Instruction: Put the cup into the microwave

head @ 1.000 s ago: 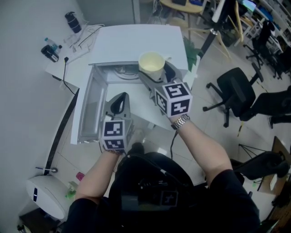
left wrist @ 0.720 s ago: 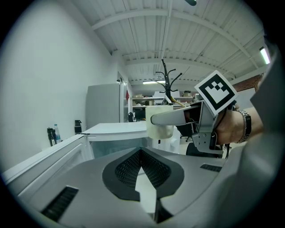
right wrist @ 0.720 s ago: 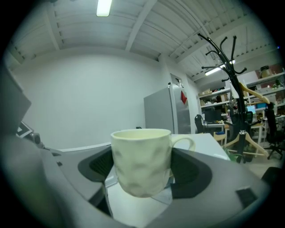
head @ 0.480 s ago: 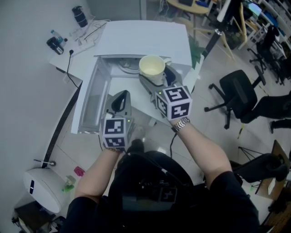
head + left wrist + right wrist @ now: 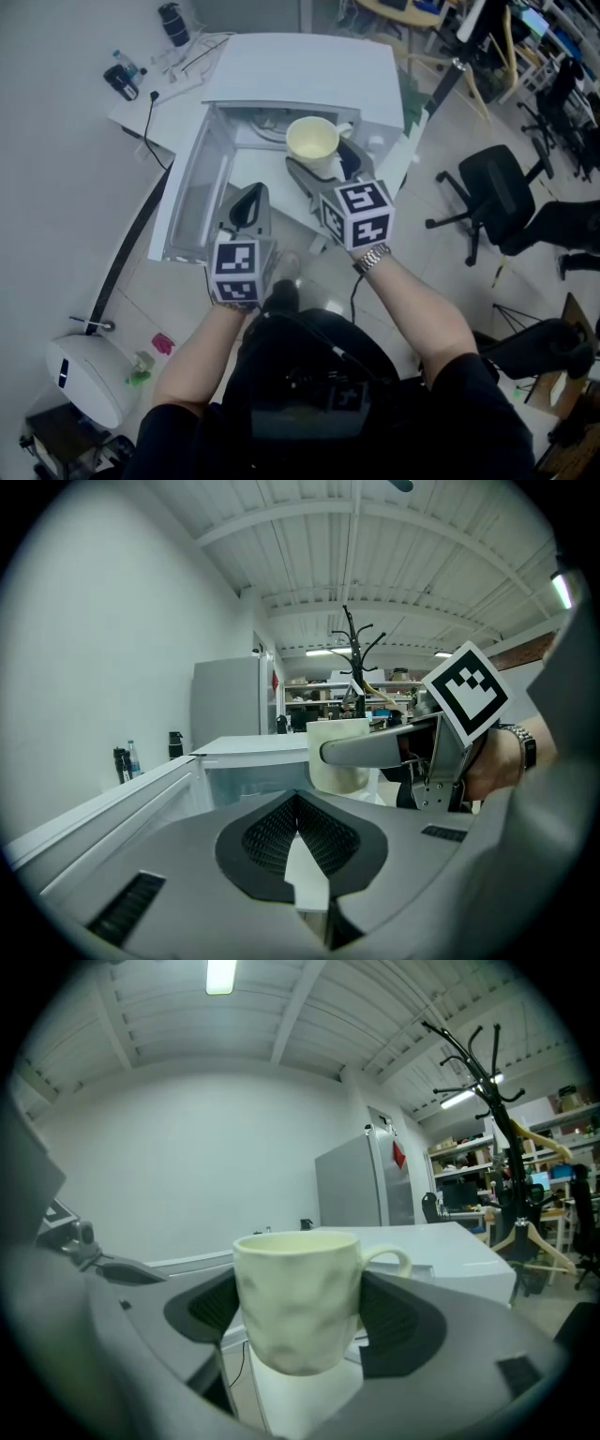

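A pale yellow cup [image 5: 312, 141] [image 5: 298, 1297] hangs upright in front of the white microwave [image 5: 309, 75], at the right part of its open cavity. My right gripper [image 5: 315, 157] [image 5: 298, 1314] is shut on the cup, one dark pad on each side, the handle pointing right. The microwave door [image 5: 187, 202] stands swung open to the left. My left gripper [image 5: 248, 195] [image 5: 298, 806] is shut and empty, low in front of the opening beside the door. From the left gripper view the cup [image 5: 337, 728] shows above a right gripper finger [image 5: 370, 752].
Bottles [image 5: 173, 21] and cables lie on the table left of the microwave. An office chair [image 5: 487, 192] stands to the right, a white round appliance [image 5: 89, 380] on the floor lower left. A glass turntable [image 5: 267, 127] lies inside the cavity.
Both grippers have edged toward the microwave's open front, and the cup has come a little lower and nearer the cavity. Neither gripper's jaws have changed.
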